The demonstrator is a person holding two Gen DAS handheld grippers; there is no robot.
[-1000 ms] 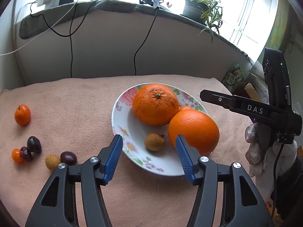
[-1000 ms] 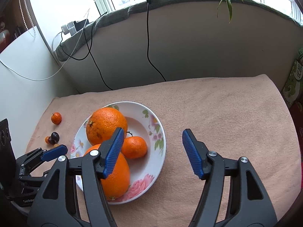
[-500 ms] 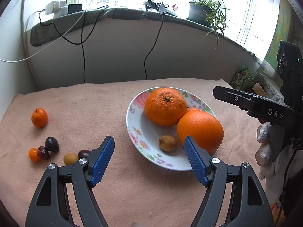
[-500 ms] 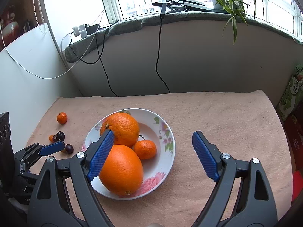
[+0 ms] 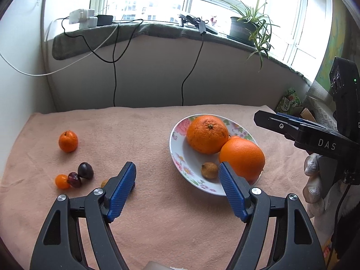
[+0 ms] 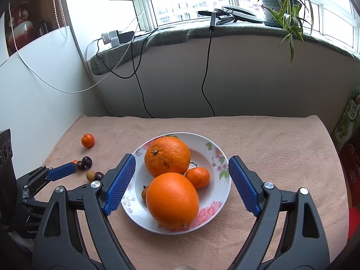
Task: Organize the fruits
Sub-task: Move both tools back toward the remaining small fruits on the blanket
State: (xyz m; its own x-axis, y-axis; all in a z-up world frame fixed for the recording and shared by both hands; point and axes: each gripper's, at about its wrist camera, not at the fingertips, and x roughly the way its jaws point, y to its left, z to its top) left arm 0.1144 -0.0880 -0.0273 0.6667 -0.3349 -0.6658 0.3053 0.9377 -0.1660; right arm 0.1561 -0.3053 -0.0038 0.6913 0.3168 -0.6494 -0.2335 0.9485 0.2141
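A floral plate (image 5: 177,155) (image 6: 216,148) sits on the pink cloth. It holds two large oranges (image 6: 167,157) (image 6: 172,200), a small mandarin (image 6: 198,177) and a brown longan (image 5: 209,170). Left of the plate a mandarin (image 5: 68,141), a kumquat (image 5: 61,181), two dark fruits (image 5: 85,170) and a half-hidden longan (image 5: 104,182) lie loose on the cloth. My left gripper (image 5: 176,171) hangs open over bare cloth between the loose fruit and the plate. My right gripper (image 6: 182,160) stands open above the plate's near side, holding nothing.
A wall with a cloth-covered window sill (image 6: 180,33) closes off the back, with hanging cables (image 6: 205,76), chargers and a potted plant (image 6: 279,6). A green box (image 6: 347,123) stands beyond the cloth's right edge. A gloved hand (image 5: 311,180) holds the right gripper.
Both grippers opened wider and drew back and upward from the plate. The left wrist view swung left, so the plate now sits right of its fingers.
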